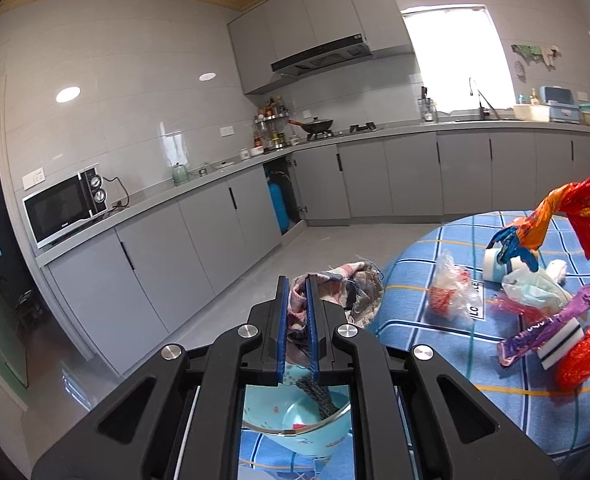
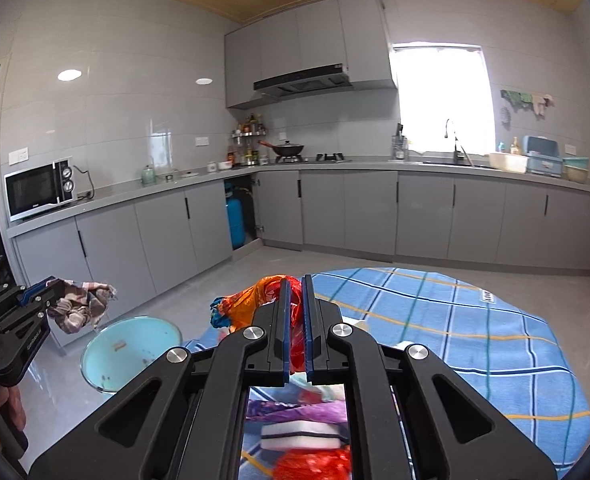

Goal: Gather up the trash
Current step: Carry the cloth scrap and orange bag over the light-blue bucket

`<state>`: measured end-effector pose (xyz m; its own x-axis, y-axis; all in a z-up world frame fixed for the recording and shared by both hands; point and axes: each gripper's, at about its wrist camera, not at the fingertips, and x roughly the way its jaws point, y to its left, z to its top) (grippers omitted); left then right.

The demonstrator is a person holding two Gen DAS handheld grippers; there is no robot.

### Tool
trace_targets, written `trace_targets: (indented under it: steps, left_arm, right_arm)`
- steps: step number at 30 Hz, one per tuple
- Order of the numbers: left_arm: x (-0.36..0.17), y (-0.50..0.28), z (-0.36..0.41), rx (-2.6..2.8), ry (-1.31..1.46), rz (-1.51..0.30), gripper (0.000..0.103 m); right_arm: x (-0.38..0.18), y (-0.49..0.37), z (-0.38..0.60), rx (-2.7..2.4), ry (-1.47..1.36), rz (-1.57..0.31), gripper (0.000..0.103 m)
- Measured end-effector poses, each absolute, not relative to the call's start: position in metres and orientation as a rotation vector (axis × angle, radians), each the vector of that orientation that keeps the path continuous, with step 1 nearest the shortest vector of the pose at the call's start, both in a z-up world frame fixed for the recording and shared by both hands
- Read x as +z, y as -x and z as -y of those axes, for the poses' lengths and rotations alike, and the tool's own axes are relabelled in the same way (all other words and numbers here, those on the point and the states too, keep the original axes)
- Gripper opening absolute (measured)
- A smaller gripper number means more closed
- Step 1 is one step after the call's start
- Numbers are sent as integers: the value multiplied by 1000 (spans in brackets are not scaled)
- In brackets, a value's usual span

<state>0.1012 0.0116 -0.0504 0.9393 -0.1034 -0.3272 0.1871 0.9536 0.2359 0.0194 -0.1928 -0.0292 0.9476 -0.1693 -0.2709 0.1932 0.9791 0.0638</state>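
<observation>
Left gripper [image 1: 296, 322] is pinching a crumpled plaid rag [image 1: 343, 288], held up in the air right above a light blue bowl [image 1: 295, 420] sitting at the edge of the table's blue checked cloth [image 1: 435, 360]. Right gripper [image 2: 294, 328] is clamped on a red and orange plastic wrapper [image 2: 255, 294], lifted off the table. More trash lies on the cloth at about 3 o'clock in the left view: a purple wrapper [image 1: 551, 324], a white sponge [image 1: 563, 344] and a clear plastic bag [image 1: 455, 292]. Farther back at 10 o'clock, a microwave [image 1: 63, 208] sits on the counter.

Both wrist views face kitchen counter [image 1: 199, 184] across table [image 2: 475, 344]
</observation>
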Motion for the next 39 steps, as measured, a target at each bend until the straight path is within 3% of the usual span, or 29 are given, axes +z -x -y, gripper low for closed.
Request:
trace_targets:
  steps: [39]
  left_arm:
    - [-44,-129,-63,-6,-222,-350,9]
  right_arm:
    - [-42,-105,121,33,-50,-314,6]
